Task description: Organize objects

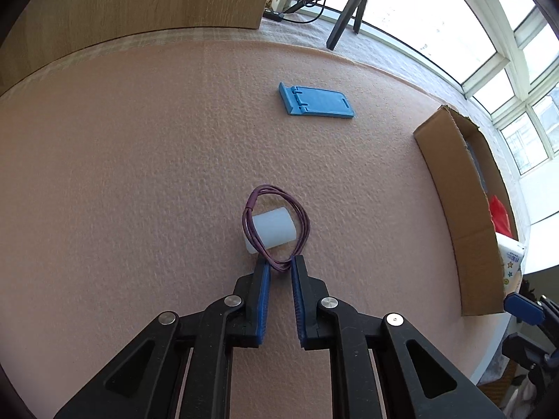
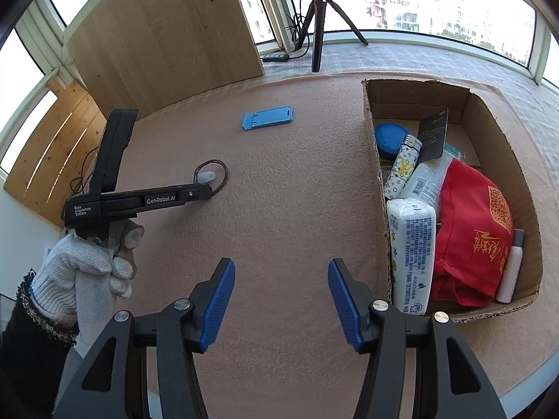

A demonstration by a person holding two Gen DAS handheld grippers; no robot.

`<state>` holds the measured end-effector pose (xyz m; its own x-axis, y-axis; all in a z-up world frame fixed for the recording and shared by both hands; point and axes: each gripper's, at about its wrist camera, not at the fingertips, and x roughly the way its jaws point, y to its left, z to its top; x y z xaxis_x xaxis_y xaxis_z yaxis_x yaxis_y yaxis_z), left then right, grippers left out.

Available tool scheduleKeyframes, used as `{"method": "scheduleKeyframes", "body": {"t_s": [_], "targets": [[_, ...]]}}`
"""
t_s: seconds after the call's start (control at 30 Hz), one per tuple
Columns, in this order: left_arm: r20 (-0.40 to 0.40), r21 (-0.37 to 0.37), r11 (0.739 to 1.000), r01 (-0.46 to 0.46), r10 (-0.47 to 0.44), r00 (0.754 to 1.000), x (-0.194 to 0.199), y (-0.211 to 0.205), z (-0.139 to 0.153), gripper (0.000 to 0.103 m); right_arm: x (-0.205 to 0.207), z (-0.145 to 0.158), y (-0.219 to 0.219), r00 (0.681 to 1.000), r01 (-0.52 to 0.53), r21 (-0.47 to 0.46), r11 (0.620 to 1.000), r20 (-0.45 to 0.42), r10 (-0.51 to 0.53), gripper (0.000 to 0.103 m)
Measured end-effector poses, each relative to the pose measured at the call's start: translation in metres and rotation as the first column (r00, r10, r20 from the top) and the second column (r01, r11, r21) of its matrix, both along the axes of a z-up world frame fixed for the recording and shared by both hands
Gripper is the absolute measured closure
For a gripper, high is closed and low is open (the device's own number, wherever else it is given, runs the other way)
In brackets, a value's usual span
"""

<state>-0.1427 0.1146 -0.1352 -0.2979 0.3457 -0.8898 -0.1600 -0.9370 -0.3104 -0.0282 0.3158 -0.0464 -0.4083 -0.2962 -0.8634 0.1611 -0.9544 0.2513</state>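
**A:** What lies closest to the cameras?

**B:** The left hand-held gripper (image 1: 280, 262), pointing steeply down at a pink felt-covered table (image 1: 139, 174). Its blue pads (image 1: 263, 279) stand nearly together, with the near end of a purple rubber band loop (image 1: 276, 223) lying in the narrow gap. Whether the pads actually press on the band is not clear. A gloved hand (image 2: 91, 262) holds this tool.

**A:** And the band itself?

**B:** It lies on the table, looped around a small white cylinder (image 1: 270, 228) resting on its side just beyond the fingertips.

**A:** The other tool?

**B:** The right hand-held gripper (image 2: 281, 279) hovers over bare table, jaws spread apart, nothing between them.

**A:** What is to its right?

**B:** An open cardboard box (image 2: 375, 174), well apart from the band. Inside are a tissue pack (image 2: 412, 251), a red cloth bag (image 2: 471, 230), a patterned tube (image 2: 401, 166), a blue round lid (image 2: 387, 138), a black card (image 2: 433, 132) and a pale bottle (image 2: 512, 265).

**A:** Farther back?

**B:** A blue folding phone stand (image 1: 316, 103) lies flat on the table. Behind it stand a wooden board (image 2: 164, 35) and a black tripod (image 2: 319, 17) by the windows.
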Motion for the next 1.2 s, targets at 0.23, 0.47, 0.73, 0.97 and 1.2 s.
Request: {"method": "scheduleKeyframes", "body": {"t_s": [0.23, 0.47, 0.73, 0.97, 1.2], "targets": [[0.01, 0.04, 0.998, 0.047, -0.047, 0.999, 0.037, 0.003, 0.0, 0.09, 0.0, 0.0, -0.006, 1.0, -0.014, -0.005, 1.0, -0.004, 0.014, 0.051], [-0.01, 0.069, 0.997, 0.016, -0.016, 1.0, 0.056, -0.005, 0.008, 0.09, 0.002, 0.001, -0.013, 1.0, -0.026, -0.01, 1.0, -0.001, 0.026, 0.051], [-0.082, 0.023, 0.998, -0.058, 0.059, 0.995, 0.023, -0.019, 0.034, 0.083, 0.004, 0.0, -0.015, 1.0, -0.028, -0.013, 1.0, 0.005, 0.028, 0.051], [-0.092, -0.093, 0.995, -0.041, 0.032, 0.995, -0.001, 0.005, 0.025, 0.06, 0.008, 0.0, -0.013, 1.0, -0.022, -0.018, 1.0, 0.008, 0.022, 0.051], [-0.086, -0.138, 0.99, -0.036, 0.024, 0.996, -0.007, 0.013, 0.011, 0.06, 0.009, -0.001, -0.007, 1.0, -0.007, -0.022, 1.0, 0.014, 0.008, 0.051]]}}
